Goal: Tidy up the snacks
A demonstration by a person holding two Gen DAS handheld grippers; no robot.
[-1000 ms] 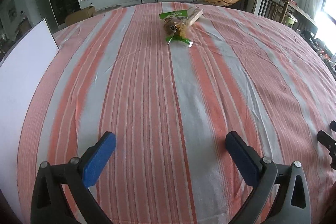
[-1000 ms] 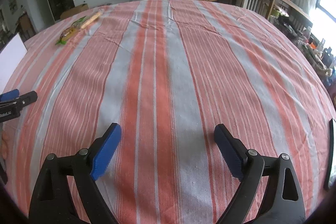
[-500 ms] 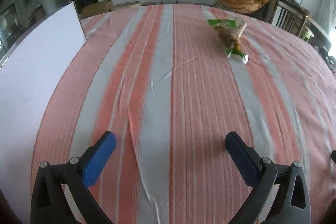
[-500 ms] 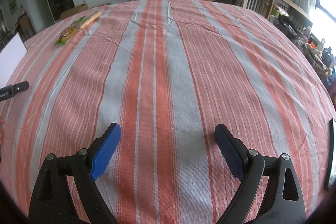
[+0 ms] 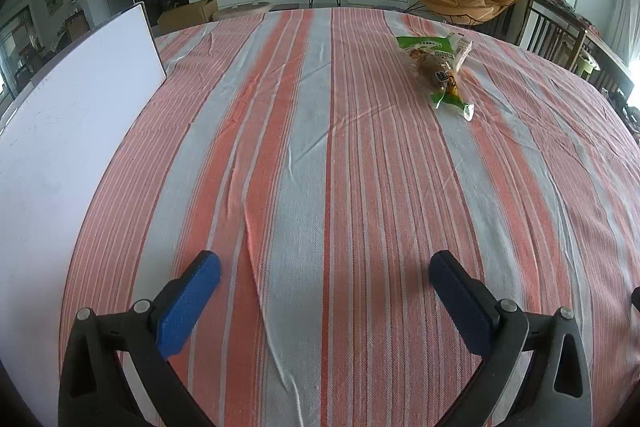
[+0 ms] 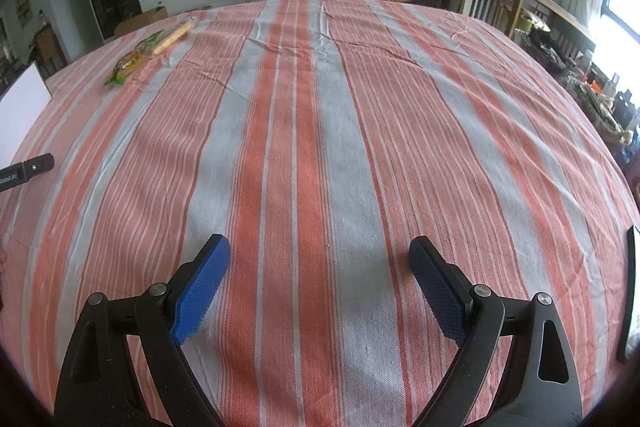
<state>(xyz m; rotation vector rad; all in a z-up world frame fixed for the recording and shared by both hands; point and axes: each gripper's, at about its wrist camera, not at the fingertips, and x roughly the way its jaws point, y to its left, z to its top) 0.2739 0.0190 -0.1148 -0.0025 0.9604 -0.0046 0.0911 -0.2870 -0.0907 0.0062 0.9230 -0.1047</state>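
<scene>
A green and clear snack bag with brown pieces inside lies on the striped tablecloth, far ahead and to the right of my left gripper. A second pale packet rests against it. The same snacks show in the right wrist view, with the pale packet at the far left. My left gripper is open and empty, low over the cloth. My right gripper is open and empty over the near middle of the table.
A white board stands along the table's left side; it also shows in the right wrist view. A dark flat object lies at the right edge. Part of my left gripper shows at the left. Chairs and a TV cabinet stand beyond.
My left gripper has swung to the left, so the white board fills more of its view and the snacks sit further right. My right gripper has stayed still.
</scene>
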